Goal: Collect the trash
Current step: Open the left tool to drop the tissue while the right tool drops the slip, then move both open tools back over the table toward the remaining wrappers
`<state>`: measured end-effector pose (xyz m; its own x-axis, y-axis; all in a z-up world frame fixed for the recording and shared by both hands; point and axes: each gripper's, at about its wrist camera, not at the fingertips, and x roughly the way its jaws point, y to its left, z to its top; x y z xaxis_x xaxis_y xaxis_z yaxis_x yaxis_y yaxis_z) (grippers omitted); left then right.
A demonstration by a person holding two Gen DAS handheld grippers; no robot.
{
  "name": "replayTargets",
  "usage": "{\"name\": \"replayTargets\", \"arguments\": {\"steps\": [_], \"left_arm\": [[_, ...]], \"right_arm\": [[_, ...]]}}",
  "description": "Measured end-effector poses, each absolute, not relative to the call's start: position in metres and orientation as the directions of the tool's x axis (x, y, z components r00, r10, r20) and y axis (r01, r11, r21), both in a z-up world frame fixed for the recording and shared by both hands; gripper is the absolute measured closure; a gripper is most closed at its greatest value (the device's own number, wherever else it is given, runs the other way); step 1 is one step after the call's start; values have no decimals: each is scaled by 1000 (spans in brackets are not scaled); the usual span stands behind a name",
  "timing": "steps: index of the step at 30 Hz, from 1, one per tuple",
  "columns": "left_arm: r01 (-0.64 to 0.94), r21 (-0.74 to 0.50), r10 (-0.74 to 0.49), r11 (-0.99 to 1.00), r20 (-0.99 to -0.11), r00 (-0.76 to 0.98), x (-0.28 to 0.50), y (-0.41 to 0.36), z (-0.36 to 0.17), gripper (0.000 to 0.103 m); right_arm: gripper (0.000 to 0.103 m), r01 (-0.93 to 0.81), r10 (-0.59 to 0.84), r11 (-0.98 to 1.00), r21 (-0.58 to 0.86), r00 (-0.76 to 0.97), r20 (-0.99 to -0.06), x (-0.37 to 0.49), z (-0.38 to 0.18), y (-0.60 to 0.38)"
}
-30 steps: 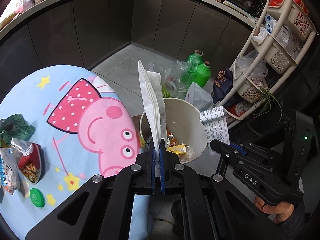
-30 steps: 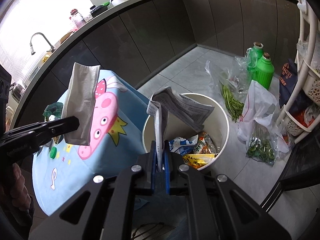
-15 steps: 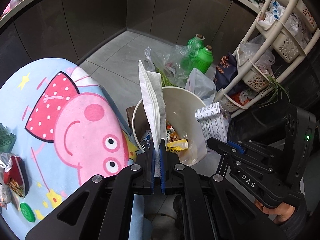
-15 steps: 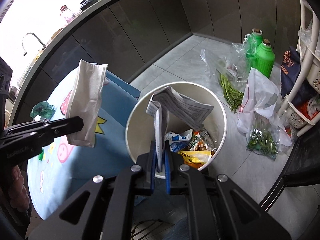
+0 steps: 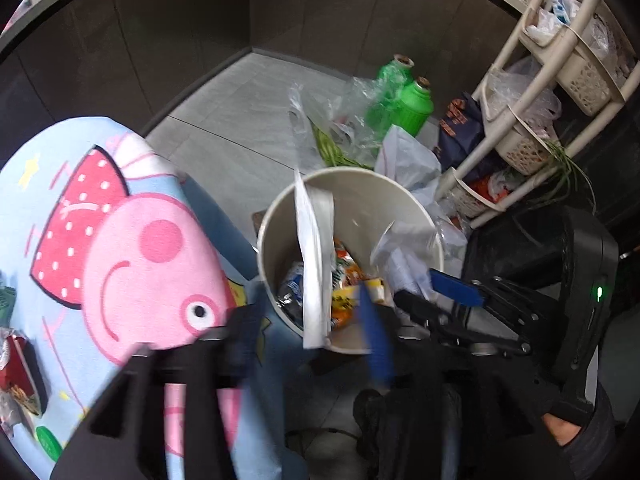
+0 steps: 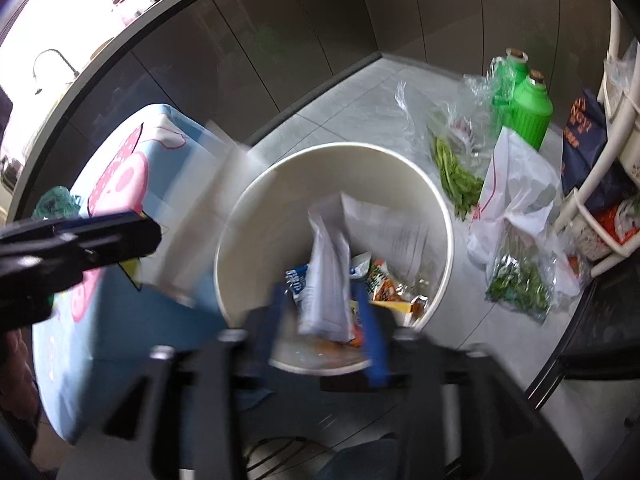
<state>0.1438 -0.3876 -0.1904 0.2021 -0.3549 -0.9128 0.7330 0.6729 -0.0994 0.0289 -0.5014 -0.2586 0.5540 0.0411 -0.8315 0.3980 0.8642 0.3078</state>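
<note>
A cream round trash bin (image 5: pixel 400 188) (image 6: pixel 442 208) stands on the floor beside the table, with snack wrappers in its bottom. My left gripper (image 5: pixel 308 344) is open and blurred; a white paper pouch (image 5: pixel 316 256) drops free from it over the bin's near rim. My right gripper (image 6: pixel 324 332) is open too; a printed receipt (image 6: pixel 328 280) falls between its blue pads (image 6: pixel 370 344) into the bin. The right gripper also shows in the left wrist view (image 5: pixel 436 296), at the bin's right rim. The left gripper shows in the right wrist view (image 6: pixel 120 236), left of the bin.
A table with a pink pig cloth (image 5: pixel 132 248) stands left of the bin, with wrappers (image 5: pixel 20 372) and a green cap (image 5: pixel 48 444) on it. Green bottles (image 5: pixel 416 104), vegetable bags (image 6: pixel 516 276) and a cream basket rack (image 5: pixel 532 112) stand behind and right of the bin.
Both grippers moved over the bin and opened. The white pouch and the receipt, held shut before, have come loose and are falling into the bin.
</note>
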Motion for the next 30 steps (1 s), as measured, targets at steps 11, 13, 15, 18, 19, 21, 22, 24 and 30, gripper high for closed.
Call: {"name": "replayTargets", "arguments": {"steps": [11, 13, 15, 18, 19, 21, 22, 24, 30], "left_arm": [[671, -91, -372, 736, -883, 288, 153, -377, -170, 9], [662, -93, -369, 744, -883, 290, 154, -373, -169, 9], [660, -92, -370, 746, -881, 296, 153, -371, -167, 9], [664, -83, -371, 743, -877, 305, 150, -367, -163, 9], [666, -81, -372, 742, -876, 308, 149, -366, -162, 9], [667, -81, -378, 740, -871, 315, 147, -364, -157, 9], [667, -82, -381, 740, -869, 316, 147, -362, -154, 9], [668, -88, -392, 739, -862, 320, 145, -359, -147, 9], [652, -96, -410, 752, -843, 348, 138, -342, -126, 9]], "right_arm": [[4, 346, 21, 897, 275, 588, -809, 22, -247, -497], [4, 352, 17, 895, 274, 587, -809, 22, -244, -497], [3, 355, 19, 892, 280, 590, -807, 21, -241, -496], [3, 354, 16, 893, 277, 591, -806, 21, -236, -494], [3, 353, 14, 895, 274, 592, -806, 21, -234, -493], [3, 349, 12, 897, 272, 596, -803, 21, -229, -492], [3, 347, 11, 898, 271, 598, -802, 20, -227, -490], [3, 341, 11, 900, 270, 602, -799, 20, -222, -487], [4, 326, 22, 903, 282, 619, -785, 17, -204, -479]]}}
